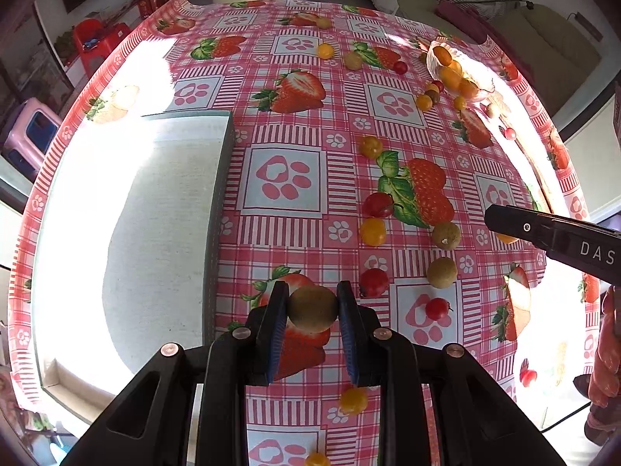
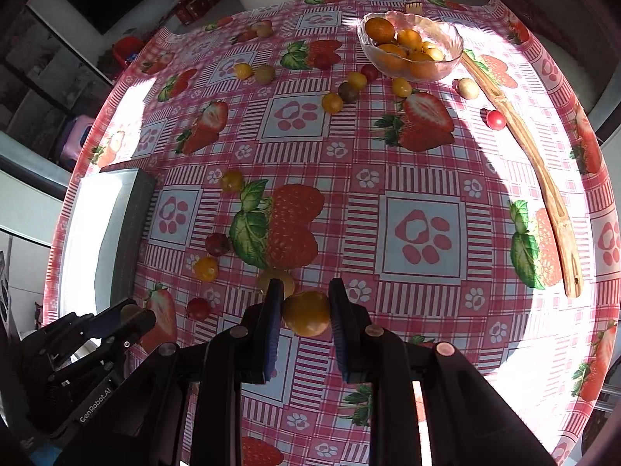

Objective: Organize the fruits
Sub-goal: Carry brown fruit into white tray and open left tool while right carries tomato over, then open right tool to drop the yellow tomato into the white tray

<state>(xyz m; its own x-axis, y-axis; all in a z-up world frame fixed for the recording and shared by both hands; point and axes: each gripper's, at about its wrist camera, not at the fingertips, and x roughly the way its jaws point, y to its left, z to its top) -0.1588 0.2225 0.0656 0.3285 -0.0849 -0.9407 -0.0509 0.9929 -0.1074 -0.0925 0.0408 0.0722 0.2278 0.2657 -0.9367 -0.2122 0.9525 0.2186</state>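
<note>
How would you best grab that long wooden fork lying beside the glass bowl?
Grip the wooden fork across its thin middle shaft, coming from above with fingers straddling its width. It lies flat on the tablecloth, so its ends give little purchase.

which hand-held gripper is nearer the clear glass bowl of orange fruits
Right. The right hand-held gripper, holding an orange fruit, sits closer to the clear glass bowl; the left hand-held gripper is beside the grey box, farther off.
</note>
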